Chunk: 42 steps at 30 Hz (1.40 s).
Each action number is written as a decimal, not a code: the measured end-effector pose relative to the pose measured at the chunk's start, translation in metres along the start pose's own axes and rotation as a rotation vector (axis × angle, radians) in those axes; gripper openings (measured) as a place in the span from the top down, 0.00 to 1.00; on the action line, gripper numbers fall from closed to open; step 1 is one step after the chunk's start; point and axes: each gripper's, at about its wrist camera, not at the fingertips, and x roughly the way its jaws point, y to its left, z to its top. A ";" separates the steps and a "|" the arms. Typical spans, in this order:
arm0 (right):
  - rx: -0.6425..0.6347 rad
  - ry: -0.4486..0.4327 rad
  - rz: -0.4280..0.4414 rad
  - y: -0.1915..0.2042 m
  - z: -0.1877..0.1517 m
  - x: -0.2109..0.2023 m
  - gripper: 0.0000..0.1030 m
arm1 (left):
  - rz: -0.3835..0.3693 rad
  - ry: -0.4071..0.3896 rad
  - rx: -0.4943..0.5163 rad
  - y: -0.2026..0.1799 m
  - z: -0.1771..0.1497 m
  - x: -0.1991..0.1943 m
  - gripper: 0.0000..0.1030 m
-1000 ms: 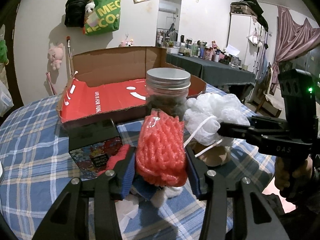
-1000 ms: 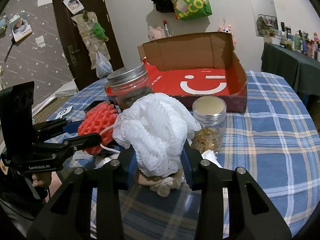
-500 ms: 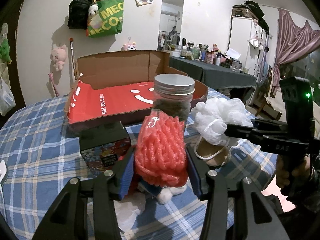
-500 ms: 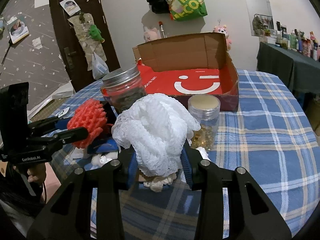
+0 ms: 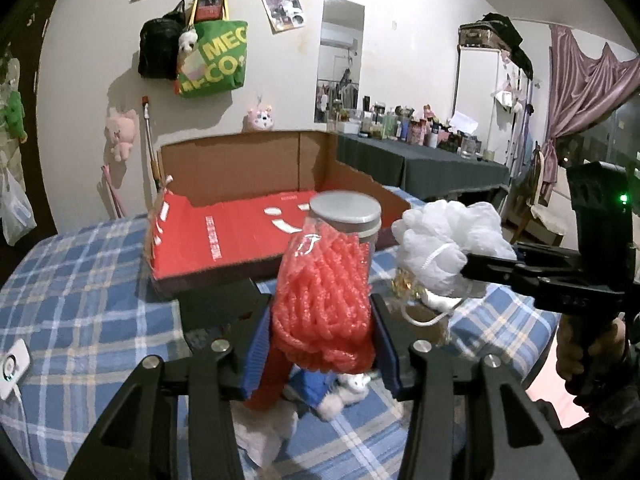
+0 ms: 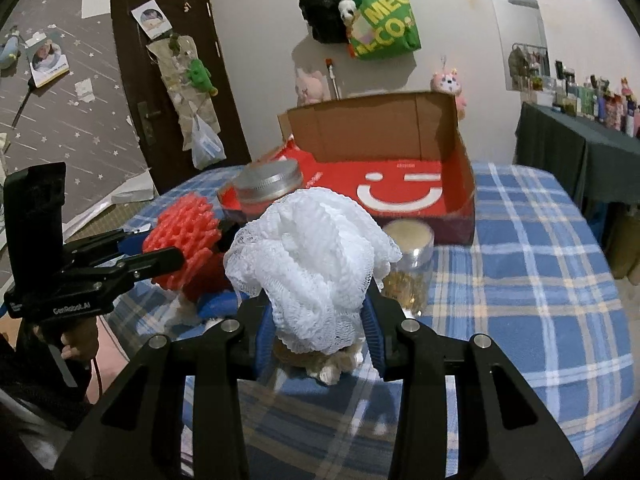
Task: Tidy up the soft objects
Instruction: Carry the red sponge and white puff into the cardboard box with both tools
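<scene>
At the bottom centre of the left wrist view, the left gripper (image 5: 322,344) is closed on a red mesh sponge (image 5: 323,300), its blue pads pressed against both sides of the bundle, which stands upright between the fingers. Below the sponge, a blue and white soft toy (image 5: 332,390) lies on the checked tablecloth (image 5: 80,280). Behind the sponge stands a glass jar with a metal lid (image 5: 346,213), and past that an open cardboard box (image 5: 240,220) with a red floor fills the middle of the frame. Toward the right edge, the right gripper (image 5: 464,268) comes in from the side, held by a hand (image 5: 588,352), and clamps a white mesh sponge (image 5: 448,248).

Low in the middle of the right wrist view, the right gripper (image 6: 318,336) squeezes the white mesh sponge (image 6: 316,256) between its pads. Just right of it stands a small jar with a pale lid (image 6: 408,268). Centre left, the left gripper (image 6: 176,248) holds the red mesh sponge (image 6: 184,240) above the cloth. The box (image 6: 380,168) sits in the upper middle.
</scene>
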 end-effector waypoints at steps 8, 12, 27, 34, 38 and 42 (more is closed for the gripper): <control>-0.040 -0.058 0.003 0.001 0.039 -0.018 0.65 | 0.044 -0.029 0.035 0.018 0.040 -0.002 0.53; -0.075 -0.075 -0.019 -0.002 0.067 -0.016 0.65 | 0.054 -0.015 0.049 0.032 0.066 0.011 0.53; -0.142 0.049 -0.073 -0.032 0.181 0.087 0.65 | 0.078 0.209 0.022 0.090 0.152 0.127 0.53; -0.132 0.177 -0.119 -0.051 0.209 0.161 0.65 | 0.076 0.306 0.028 0.108 0.169 0.185 0.52; -0.124 0.245 -0.159 -0.063 0.215 0.202 0.65 | 0.088 0.363 0.024 0.117 0.174 0.221 0.52; -0.115 0.313 -0.194 -0.073 0.218 0.238 0.65 | 0.089 0.425 0.002 0.128 0.177 0.256 0.52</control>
